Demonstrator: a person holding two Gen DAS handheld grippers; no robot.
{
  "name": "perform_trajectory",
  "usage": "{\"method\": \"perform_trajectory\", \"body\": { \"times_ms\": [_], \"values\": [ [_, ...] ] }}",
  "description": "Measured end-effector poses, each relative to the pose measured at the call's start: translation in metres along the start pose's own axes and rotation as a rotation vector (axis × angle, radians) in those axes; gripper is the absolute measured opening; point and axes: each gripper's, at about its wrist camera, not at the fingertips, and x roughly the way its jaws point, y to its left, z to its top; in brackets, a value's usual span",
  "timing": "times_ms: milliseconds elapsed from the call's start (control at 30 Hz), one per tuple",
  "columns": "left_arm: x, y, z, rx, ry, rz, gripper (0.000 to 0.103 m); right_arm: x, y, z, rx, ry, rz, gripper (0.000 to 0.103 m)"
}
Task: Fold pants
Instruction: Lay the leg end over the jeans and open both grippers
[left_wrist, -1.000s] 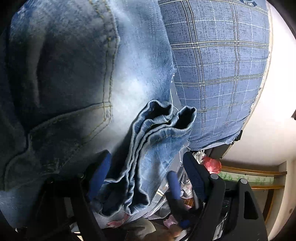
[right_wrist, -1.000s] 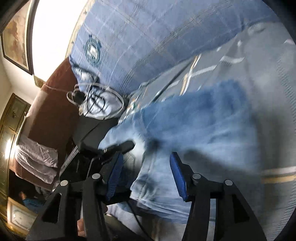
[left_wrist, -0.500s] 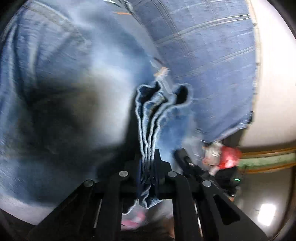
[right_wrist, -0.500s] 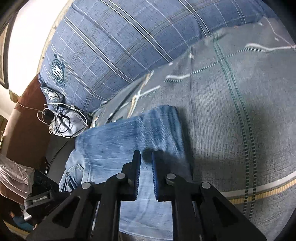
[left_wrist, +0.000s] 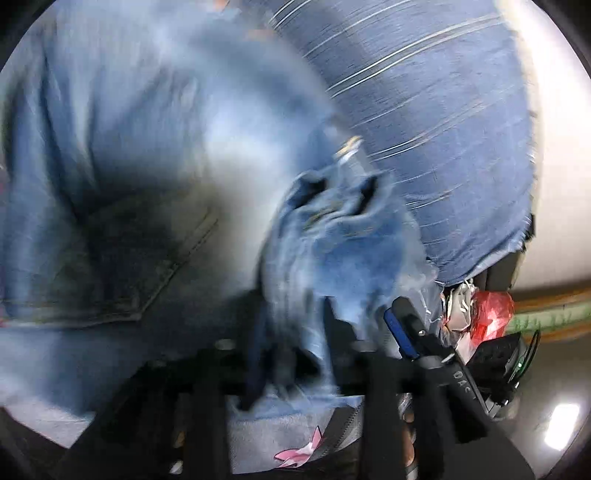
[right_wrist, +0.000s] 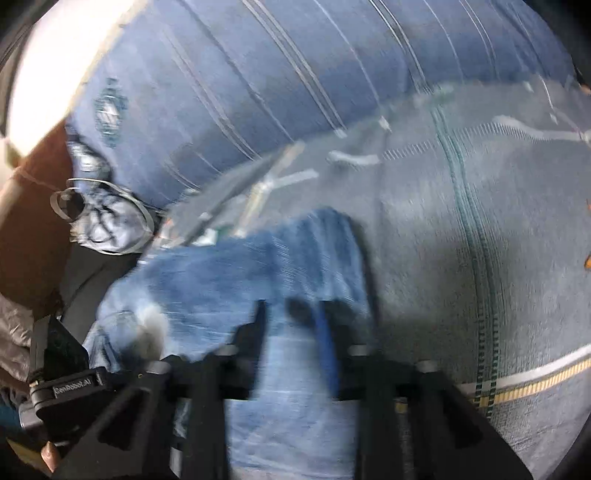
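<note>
The blue jeans fill most of the left wrist view, which is blurred by motion. Their stacked leg hems run down between the fingers of my left gripper. Its jaws are opening and the denim still sits in the gap. In the right wrist view the folded jeans lie on a grey bedspread. My right gripper hangs just over their near part. Its jaws are opening too, with denim showing through the gap. A blue pad of the right gripper shows at the lower right of the left wrist view.
A blue plaid pillow rises behind the jeans and spans the top of the right wrist view. White cables on a pale bundle lie at the bed's left edge. A red bag sits beyond the bed.
Half a second ago both grippers were pinched on the denim; now both pairs of fingers stand apart. The left gripper has risen and rolled, and the right one has shifted sideways over the jeans.
</note>
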Motion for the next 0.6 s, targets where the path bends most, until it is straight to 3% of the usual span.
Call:
{"method": "perform_trajectory", "body": {
  "times_ms": [67, 167, 367, 500, 600],
  "values": [
    [-0.027, -0.01, -0.004, 0.071, -0.08, -0.024, 0.079, -0.012, 0.011, -0.002, -0.039, -0.045, 0.067, 0.059],
    [-0.056, -0.004, -0.005, 0.096, -0.145, -0.044, 0.081, -0.022, 0.025, -0.011, -0.104, -0.066, 0.11, 0.066],
    [-0.111, 0.076, -0.013, -0.18, -0.265, -0.197, 0.081, -0.026, 0.053, -0.036, -0.197, -0.094, 0.126, 0.072],
    [-0.135, 0.116, -0.02, -0.327, -0.342, -0.211, 0.082, -0.03, 0.068, -0.053, -0.247, -0.098, 0.158, 0.073],
    [-0.141, 0.14, -0.028, -0.437, -0.393, -0.175, 0.082, -0.029, 0.084, -0.066, -0.267, -0.077, 0.184, 0.075]
  ]
}}
